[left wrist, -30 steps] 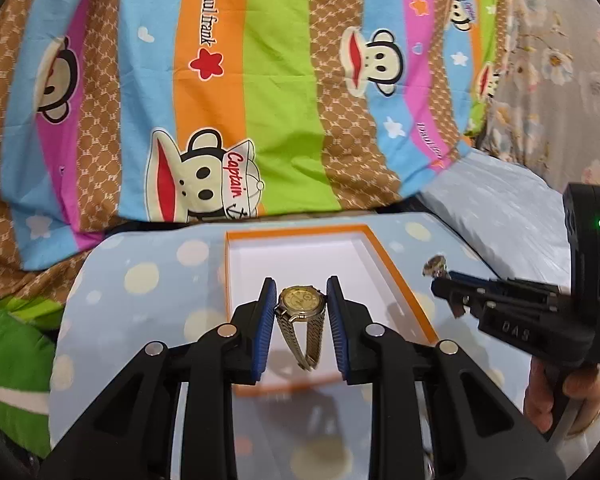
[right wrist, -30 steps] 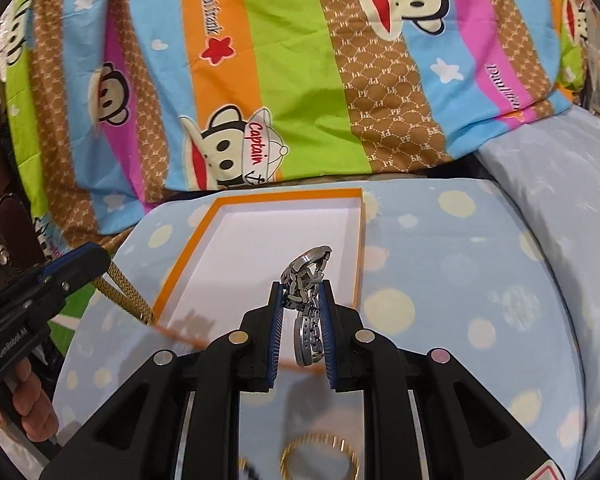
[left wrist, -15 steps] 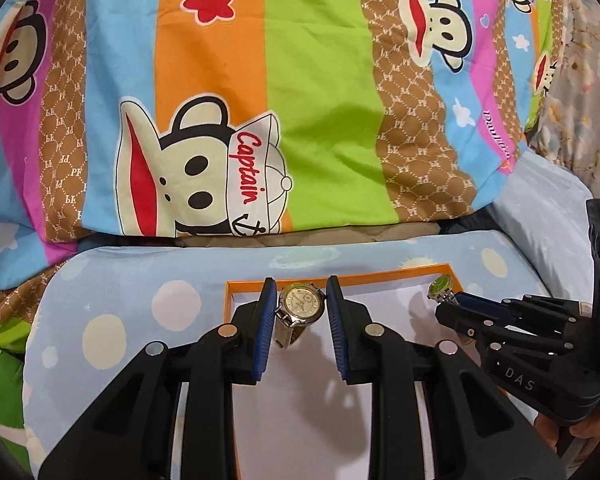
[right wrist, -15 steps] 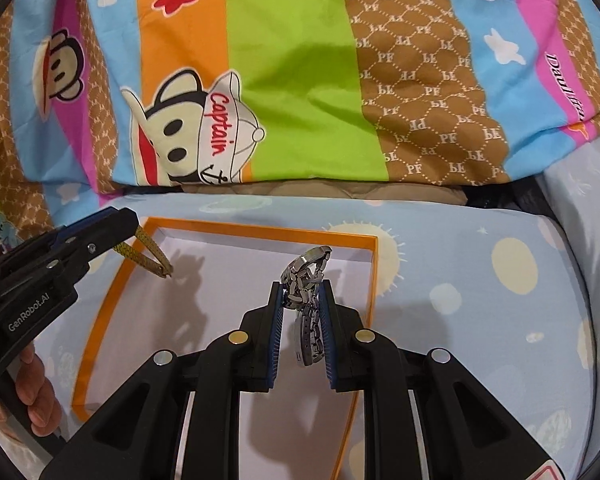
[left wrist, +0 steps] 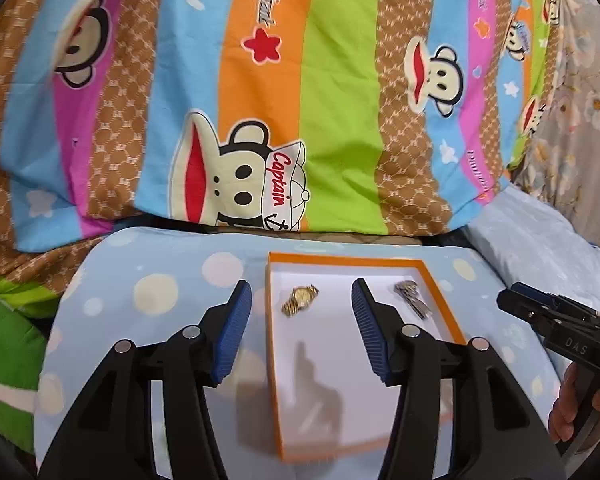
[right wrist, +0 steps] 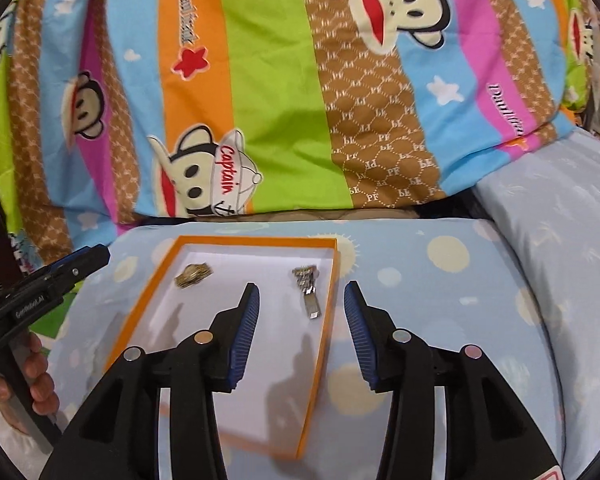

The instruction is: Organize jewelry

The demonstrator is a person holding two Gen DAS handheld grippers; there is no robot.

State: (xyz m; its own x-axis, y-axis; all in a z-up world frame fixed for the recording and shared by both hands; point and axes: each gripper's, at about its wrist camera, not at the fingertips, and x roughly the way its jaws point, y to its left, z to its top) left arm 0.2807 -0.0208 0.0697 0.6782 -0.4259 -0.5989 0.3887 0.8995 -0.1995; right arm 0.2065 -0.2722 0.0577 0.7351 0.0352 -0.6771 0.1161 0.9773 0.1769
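A gold watch (left wrist: 300, 299) lies in the far left part of the orange-rimmed white tray (left wrist: 273, 360). A silver watch (left wrist: 413, 300) lies in the far right part of the same tray. My left gripper (left wrist: 302, 300) hangs above the tray's near half, jaws opening, nothing between its pads. In the right wrist view the gold watch (right wrist: 194, 275) and the silver watch (right wrist: 308, 288) rest on the tray (right wrist: 320, 344). My right gripper (right wrist: 302, 304) hovers over the tray's right rim, jaws opening and empty. Each gripper also shows at the edge of the other's view.
The tray sits on a pale blue cushion with cream dots (left wrist: 148, 292). A striped cartoon-monkey blanket (left wrist: 300, 100) rises behind it. A lighter blue pillow (right wrist: 560, 232) lies to the right. A hand (right wrist: 36, 384) grips the left tool's handle.
Both grippers let go of their watches, which now lie in the tray. Both grippers have pulled back from the tray's far end, and their jaws stand wider apart.
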